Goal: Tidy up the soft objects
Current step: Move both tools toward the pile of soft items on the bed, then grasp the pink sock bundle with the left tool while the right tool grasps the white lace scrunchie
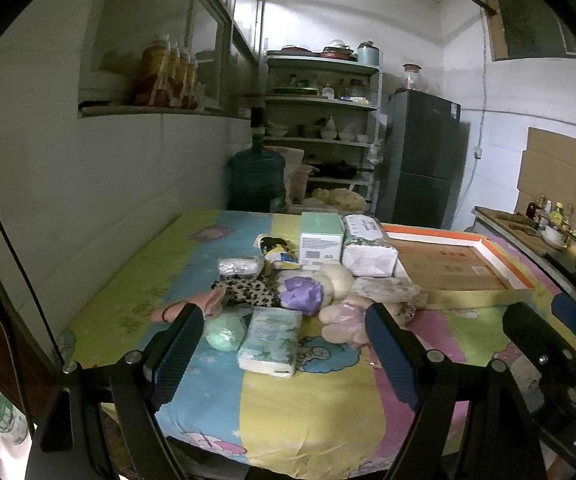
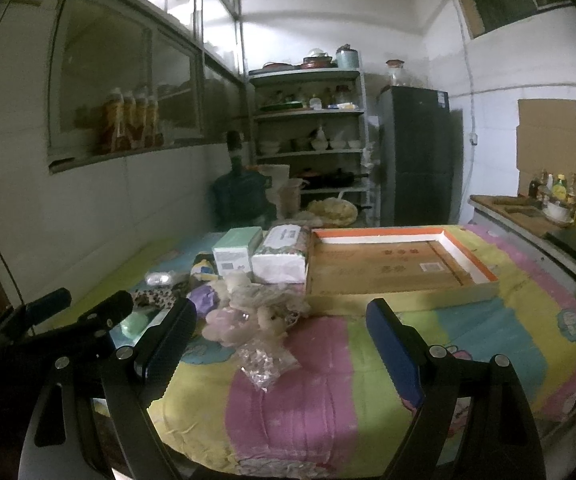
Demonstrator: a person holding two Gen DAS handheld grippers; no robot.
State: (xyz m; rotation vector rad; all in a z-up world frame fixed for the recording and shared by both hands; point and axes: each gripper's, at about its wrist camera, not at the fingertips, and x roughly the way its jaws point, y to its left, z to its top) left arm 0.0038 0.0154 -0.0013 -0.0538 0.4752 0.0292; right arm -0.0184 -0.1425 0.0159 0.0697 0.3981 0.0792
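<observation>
A pile of soft things lies on the table with a colourful cloth [image 1: 288, 400]: a tissue pack [image 1: 270, 340], a green bundle [image 1: 226, 332], a purple cloth [image 1: 301, 294], a cream plush toy [image 1: 337, 280], a leopard-print cloth [image 1: 248, 292] and a pink plush [image 1: 343, 320]. A shallow cardboard tray [image 1: 459, 270] with an orange rim stands to the right; it also shows in the right wrist view [image 2: 391, 264]. My left gripper [image 1: 284, 352] is open and empty, just short of the tissue pack. My right gripper [image 2: 284, 344] is open and empty above a clear crinkly bag [image 2: 266, 360].
A green box [image 1: 321, 236] and a white wrapped tissue block [image 1: 367, 248] stand behind the pile. A water jug [image 1: 256, 178], shelves [image 1: 319, 120] and a fridge [image 1: 423, 156] are beyond the table. A counter with bottles [image 2: 555, 200] is at the right.
</observation>
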